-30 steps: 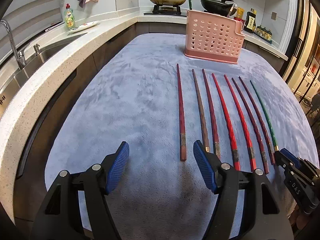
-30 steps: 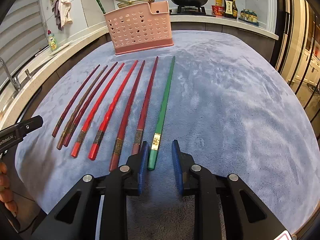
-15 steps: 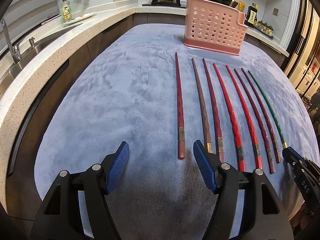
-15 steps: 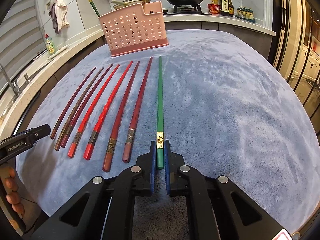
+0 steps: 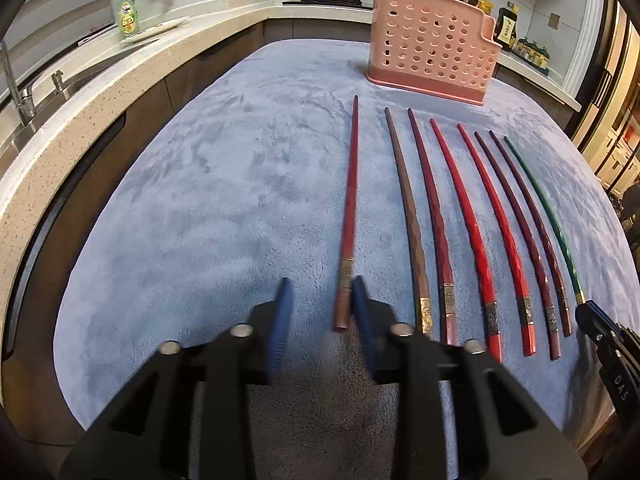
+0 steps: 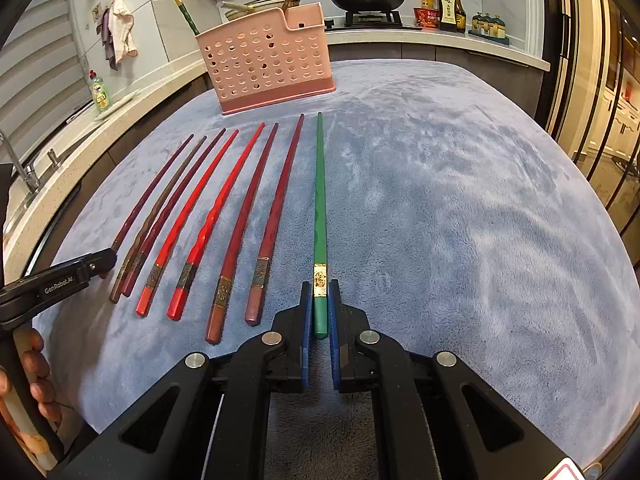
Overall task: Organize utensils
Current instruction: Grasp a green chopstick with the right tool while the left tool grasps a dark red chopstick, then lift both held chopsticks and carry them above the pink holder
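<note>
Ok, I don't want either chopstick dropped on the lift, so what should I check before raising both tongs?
1. Right tongs closed on the green chopstick: ok, pads meet its butt end.
2. Left tongs closed on the dark red chopstick: not ok, one pad beside it, the other apart.
3. Neighbouring brown chopstick outside the left jaws: ok.
4. Pink holder upright: ok.
5. Holder has free room: cannot tell.
</note>
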Tool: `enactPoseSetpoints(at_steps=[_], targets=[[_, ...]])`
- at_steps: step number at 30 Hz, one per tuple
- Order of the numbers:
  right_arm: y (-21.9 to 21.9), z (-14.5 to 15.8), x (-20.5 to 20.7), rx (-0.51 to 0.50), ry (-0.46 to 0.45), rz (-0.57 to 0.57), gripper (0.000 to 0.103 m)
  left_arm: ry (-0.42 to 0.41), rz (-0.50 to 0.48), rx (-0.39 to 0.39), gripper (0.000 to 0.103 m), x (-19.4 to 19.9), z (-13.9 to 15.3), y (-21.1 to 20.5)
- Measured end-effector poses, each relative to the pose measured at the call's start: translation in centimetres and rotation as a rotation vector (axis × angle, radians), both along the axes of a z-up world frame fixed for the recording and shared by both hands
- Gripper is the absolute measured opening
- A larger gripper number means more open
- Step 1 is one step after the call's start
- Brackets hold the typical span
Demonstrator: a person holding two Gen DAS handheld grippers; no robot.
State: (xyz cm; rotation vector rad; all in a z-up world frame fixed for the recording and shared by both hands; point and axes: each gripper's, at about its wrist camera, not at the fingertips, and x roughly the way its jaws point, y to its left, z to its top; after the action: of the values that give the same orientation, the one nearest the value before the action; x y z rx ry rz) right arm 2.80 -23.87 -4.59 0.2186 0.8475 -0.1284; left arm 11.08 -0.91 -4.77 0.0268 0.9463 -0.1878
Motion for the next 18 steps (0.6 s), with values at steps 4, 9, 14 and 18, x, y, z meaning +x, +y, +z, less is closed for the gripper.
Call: enactPoseSetpoints(at_steps=[4,9,14,18], targets=[[0.1,0.2,-0.1,0.002,-0.001,-0.001,0.007,0.005,-0.021,-0.01,0.009,-0.1,0.2,-0.1],[-0.1,1.1,-0.5,0.003,-0.02,-0.003,0.007,0.013,-0.022,-0.029,0.009,-0.4,0.8,0.2],[-0.6,3.0,-1.1,0.008,-0.06,-0.015,0.007,-0.009,-0.016,-0.047,0.009,-1.0,2.3,0.7],[-1.1,4.7,-1.5,0.01,-0.097,-0.027,0.007,-0.037,-0.007,-0.068,0.009,-1.4,4.1,1.4]])
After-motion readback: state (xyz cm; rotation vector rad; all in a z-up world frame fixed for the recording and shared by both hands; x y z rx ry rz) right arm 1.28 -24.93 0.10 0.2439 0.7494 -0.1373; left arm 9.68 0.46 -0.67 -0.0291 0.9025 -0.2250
